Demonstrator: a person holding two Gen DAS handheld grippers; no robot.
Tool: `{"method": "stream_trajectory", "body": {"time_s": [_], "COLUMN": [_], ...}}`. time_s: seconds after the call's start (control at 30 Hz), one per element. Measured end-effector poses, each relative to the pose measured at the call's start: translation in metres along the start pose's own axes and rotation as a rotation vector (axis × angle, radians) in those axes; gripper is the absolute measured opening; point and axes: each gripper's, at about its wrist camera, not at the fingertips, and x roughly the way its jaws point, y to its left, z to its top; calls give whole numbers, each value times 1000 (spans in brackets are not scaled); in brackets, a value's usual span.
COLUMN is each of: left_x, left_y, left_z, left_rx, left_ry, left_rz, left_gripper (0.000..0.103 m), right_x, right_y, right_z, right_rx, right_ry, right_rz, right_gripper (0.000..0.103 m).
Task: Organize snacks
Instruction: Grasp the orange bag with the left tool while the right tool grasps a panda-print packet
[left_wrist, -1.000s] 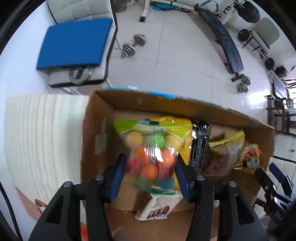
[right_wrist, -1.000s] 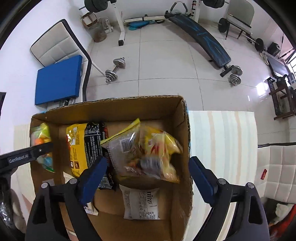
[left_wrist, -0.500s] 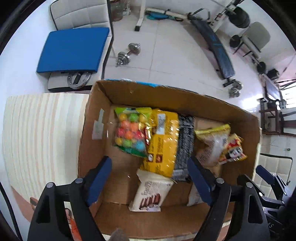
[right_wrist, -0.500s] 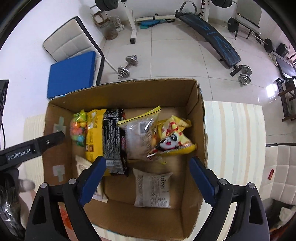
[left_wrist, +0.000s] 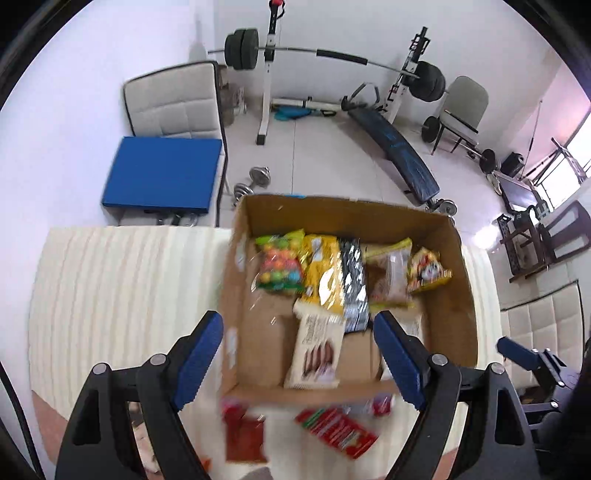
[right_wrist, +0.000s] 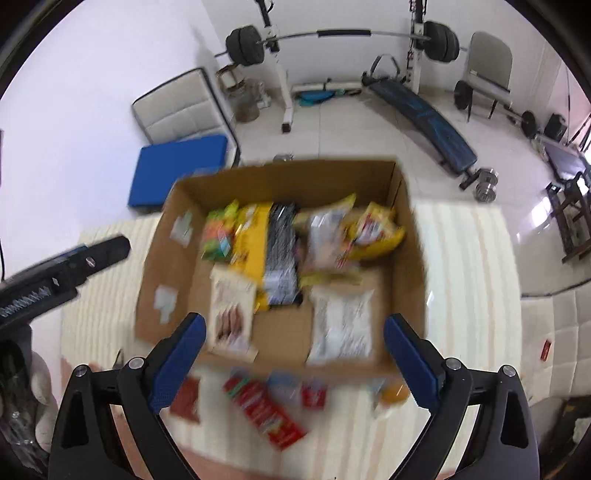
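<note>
Both tongs — left tongs (left_wrist: 297, 354) and right tongs (right_wrist: 293, 354) — have released and backed off the cardboard box (left_wrist: 458, 295) (candy bag (left_wrist: 279, 266) now inside), leaving red packets (right_wrist: 267, 415) on the tabletop (left_wrist: 122, 288).

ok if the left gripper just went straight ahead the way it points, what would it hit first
Probably the white cookie pack lying in the cardboard box; the left gripper, jaws wide open and empty, is centred on it. Depth is unclear, and the frame is blurred.

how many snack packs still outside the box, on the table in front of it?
At least 4, blurred: dark red pouch at left, long red pack beside it, small red packet, orange item at right. A bluish one, or more, may be hidden.
</note>
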Motion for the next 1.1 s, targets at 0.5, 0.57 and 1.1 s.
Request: {"method": "stream_trajectory", "body": {"time_s": [0.5,0.57,1.1], "left_x": [20,26,37], "left_y": [95,104,169], "left_z": [-298,-325,-330], "left_rx": [-115,-143,-561], "left_ry": [478,525,548], "left_rz": [303,319,124], "left_gripper": [83,83,83], "right_x": [97,107,144], "right_y": [124,132,142], "right_z": [-277,-302,-349], "right_rx": [-471,-526,-712], "right_ry": [617,672,694], "right_rz": [121,134,-88], "right_gripper": [99,99,57]}}
